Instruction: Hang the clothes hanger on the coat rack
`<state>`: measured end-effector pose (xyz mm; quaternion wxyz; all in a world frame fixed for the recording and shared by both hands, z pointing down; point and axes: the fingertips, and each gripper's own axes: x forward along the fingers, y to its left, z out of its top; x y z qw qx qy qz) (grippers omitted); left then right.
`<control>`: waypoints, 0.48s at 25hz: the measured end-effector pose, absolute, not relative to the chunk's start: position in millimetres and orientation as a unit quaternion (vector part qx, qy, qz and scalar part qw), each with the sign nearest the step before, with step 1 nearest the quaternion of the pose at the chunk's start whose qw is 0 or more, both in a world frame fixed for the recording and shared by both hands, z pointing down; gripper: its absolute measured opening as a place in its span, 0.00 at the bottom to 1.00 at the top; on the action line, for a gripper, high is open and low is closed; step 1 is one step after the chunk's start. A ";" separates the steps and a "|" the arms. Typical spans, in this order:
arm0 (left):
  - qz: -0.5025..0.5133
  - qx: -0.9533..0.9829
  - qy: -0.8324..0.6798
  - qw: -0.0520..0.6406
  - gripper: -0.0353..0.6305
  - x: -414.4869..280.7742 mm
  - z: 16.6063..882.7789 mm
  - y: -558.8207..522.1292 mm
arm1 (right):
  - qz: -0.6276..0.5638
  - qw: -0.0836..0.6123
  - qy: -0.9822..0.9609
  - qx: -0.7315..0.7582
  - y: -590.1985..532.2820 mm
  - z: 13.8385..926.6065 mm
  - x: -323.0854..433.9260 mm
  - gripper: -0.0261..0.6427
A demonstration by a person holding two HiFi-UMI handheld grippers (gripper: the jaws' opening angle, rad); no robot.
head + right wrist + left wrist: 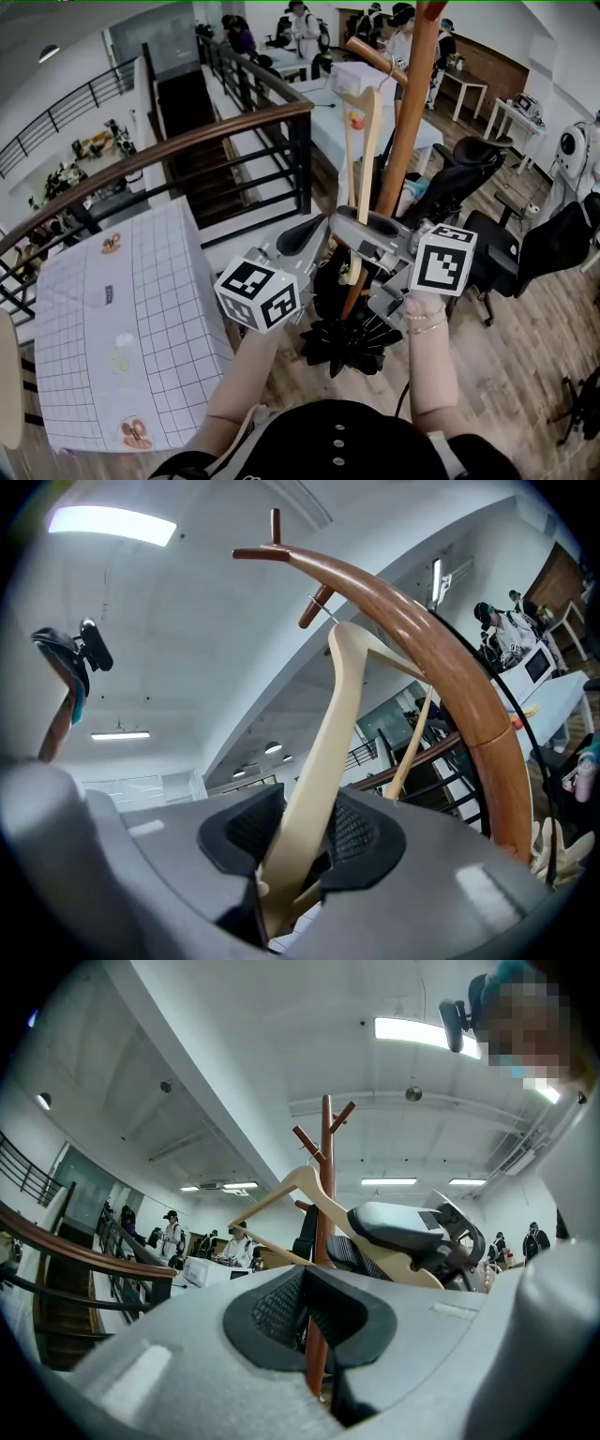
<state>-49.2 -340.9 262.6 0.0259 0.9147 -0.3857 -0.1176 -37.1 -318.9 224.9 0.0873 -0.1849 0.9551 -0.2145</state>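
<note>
Up near the top of the coat rack (405,112), the hanger (372,141) has its wire hook (323,611) right by a short peg (373,56). Can't tell if the hook sits on the peg. The hanger is light wood & hangs down along the brown pole (325,1185), a bit tilted.

The R hand-held gripper (302,853) has hold of one hanger arm, low down. Its jaws are part way shut, w/ the pads squeezing the wood from both sides. The L hand-held gripper (316,1340) is shut on the pole, lower than the hook, & the pole fills the gap between its pads. The 2 grippers are close together.

The rack's black foot (345,345) stands on the wood floor (525,375). A bench (178,281) w/ a checked cloth is off to the left, well apart from the rack.
</note>
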 end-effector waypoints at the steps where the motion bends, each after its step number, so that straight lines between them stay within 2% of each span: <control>1: -0.117 0.914 -0.386 0.027 0.05 -49.5 263.7 -341.5 | -0.215 0.084 0.955 -0.185 -319.2 227.0 -37.8 0.22; 12: -0.114 0.914 -0.387 0.041 0.05 -46.9 272.6 -338.6 | -0.212 0.091 0.956 -0.182 -311.3 231.1 -34.7 0.25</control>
